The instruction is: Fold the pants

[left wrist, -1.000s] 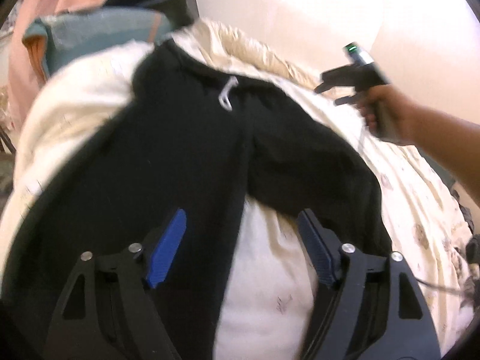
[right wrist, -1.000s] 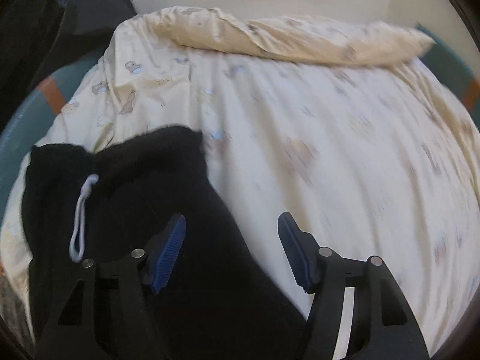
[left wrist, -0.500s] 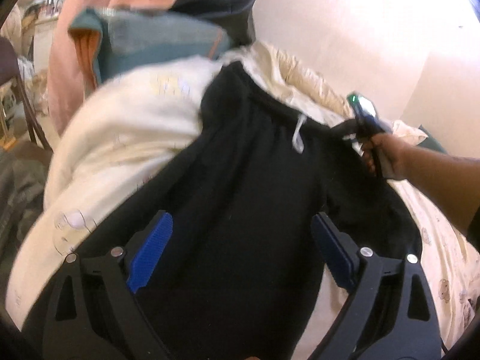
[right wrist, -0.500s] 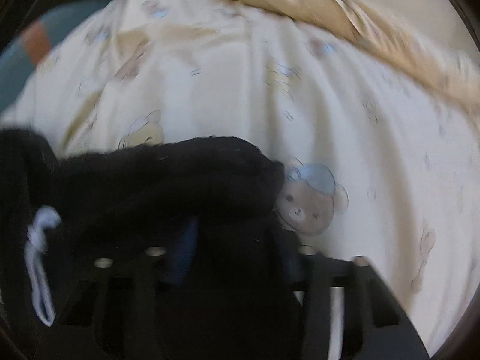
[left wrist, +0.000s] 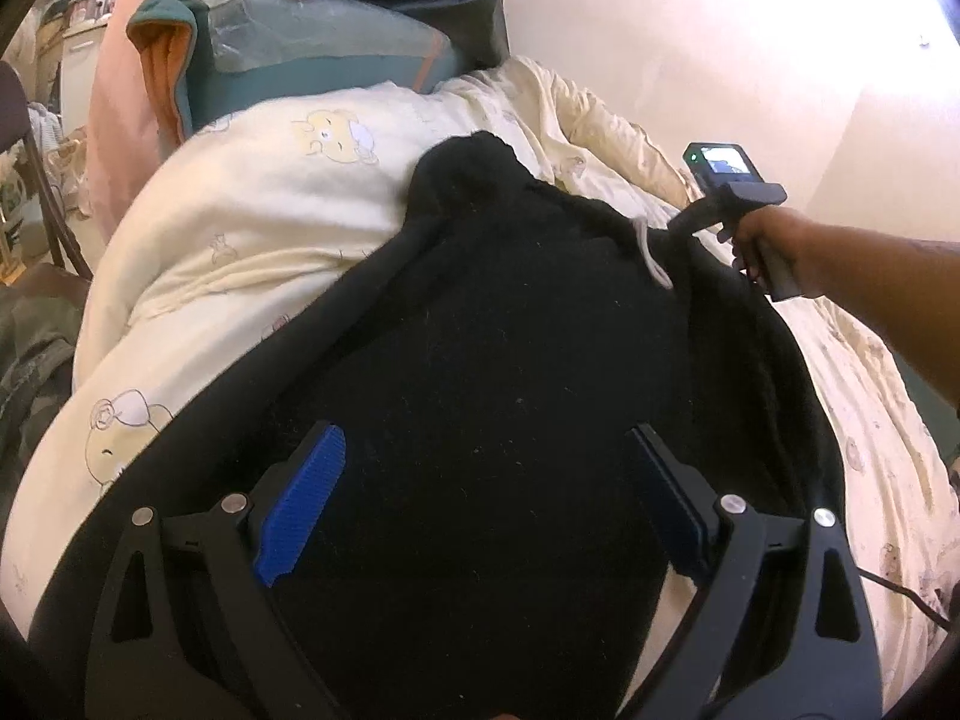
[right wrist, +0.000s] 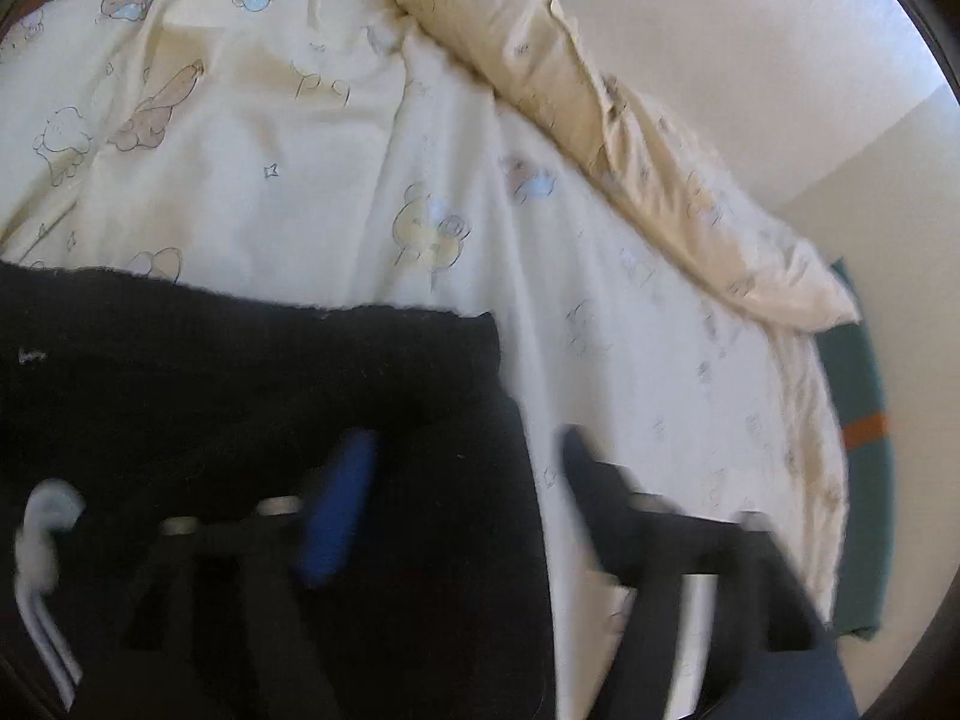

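Note:
Black pants (left wrist: 510, 348) lie spread on a cream bedsheet (left wrist: 252, 222) printed with cartoon bears. My left gripper (left wrist: 486, 438) hovers open over the broad black fabric, its blue pads wide apart and nothing pinched. In the left wrist view a person's hand (left wrist: 762, 240) holds the right tool at the waistband, beside the white drawstring (left wrist: 651, 252). My right gripper (right wrist: 465, 438) is blurred and its jaws are opening. The pants' side edge (right wrist: 528, 480) lies between them unpressed, just below the waistband (right wrist: 300, 336). The drawstring (right wrist: 42, 540) shows at the lower left.
A rolled cream duvet (right wrist: 600, 120) runs along the wall behind the pants. A teal cushion with orange trim (left wrist: 312, 66) and a pink curtain (left wrist: 138, 30) stand at the bed's far left. The teal mattress edge (right wrist: 864, 420) shows at the right. A cable (left wrist: 900, 594) crosses the sheet.
The right gripper swung down to the waistband corner, closed on it, and has now spread its jaws and let it go. The left gripper shifted over the black fabric, then held still.

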Available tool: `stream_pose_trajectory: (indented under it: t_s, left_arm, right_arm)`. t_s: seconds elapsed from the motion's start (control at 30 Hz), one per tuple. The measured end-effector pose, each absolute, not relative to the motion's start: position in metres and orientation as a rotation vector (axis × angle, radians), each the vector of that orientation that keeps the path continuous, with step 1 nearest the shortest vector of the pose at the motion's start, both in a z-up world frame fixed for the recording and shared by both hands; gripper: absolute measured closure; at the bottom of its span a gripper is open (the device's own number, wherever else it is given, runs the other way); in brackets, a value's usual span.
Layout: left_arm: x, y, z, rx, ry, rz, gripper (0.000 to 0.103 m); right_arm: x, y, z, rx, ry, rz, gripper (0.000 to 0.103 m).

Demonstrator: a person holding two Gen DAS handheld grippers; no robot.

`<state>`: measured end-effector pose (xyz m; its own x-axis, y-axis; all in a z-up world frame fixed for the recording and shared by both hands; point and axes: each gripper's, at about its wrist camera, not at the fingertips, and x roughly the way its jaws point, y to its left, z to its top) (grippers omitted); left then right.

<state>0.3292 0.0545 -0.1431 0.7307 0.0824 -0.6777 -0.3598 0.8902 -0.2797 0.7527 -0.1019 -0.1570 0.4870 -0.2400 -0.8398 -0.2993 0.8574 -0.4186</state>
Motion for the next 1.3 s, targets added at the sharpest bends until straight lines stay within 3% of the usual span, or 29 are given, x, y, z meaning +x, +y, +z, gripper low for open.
stream_pose_trajectory:
  t_s: [0.2, 0.33, 0.57, 0.73, 0.87, 1.03, 1.3]
  left_arm:
    - [0.333, 0.043, -0.140, -0.358, 0.704, 0.226, 0.011]
    - [0.332, 0.035, -0.136, -0.337, 0.698, 0.212, 0.011]
    - [0.322, 0.012, -0.126, -0.265, 0.696, 0.171, 0.011]
    - [0.313, -0.011, -0.125, -0.210, 0.709, 0.149, 0.011]
    - [0.305, -0.026, -0.128, -0.163, 0.706, 0.151, 0.011]
    - [0.302, -0.032, -0.128, -0.114, 0.682, 0.161, 0.011]
    - [0.305, -0.034, -0.139, -0.067, 0.712, 0.188, 0.011]
  right_arm:
    - [0.727, -0.170, -0.086, -0.275, 1.091, 0.159, 0.027]
    - [0.665, -0.237, -0.058, -0.157, 1.119, 0.248, 0.027]
    - [0.527, -0.344, -0.082, 0.075, 1.225, 0.221, 0.028]
    - [0.458, -0.369, -0.142, 0.334, 1.339, 0.238, 0.053]
    - [0.440, -0.353, -0.160, 0.366, 1.350, 0.269, 0.100]
    - [0.436, -0.353, -0.104, 0.144, 1.196, 0.136, 0.102]
    - [0.460, -0.331, -0.152, -0.278, 1.329, -0.119, 0.102]
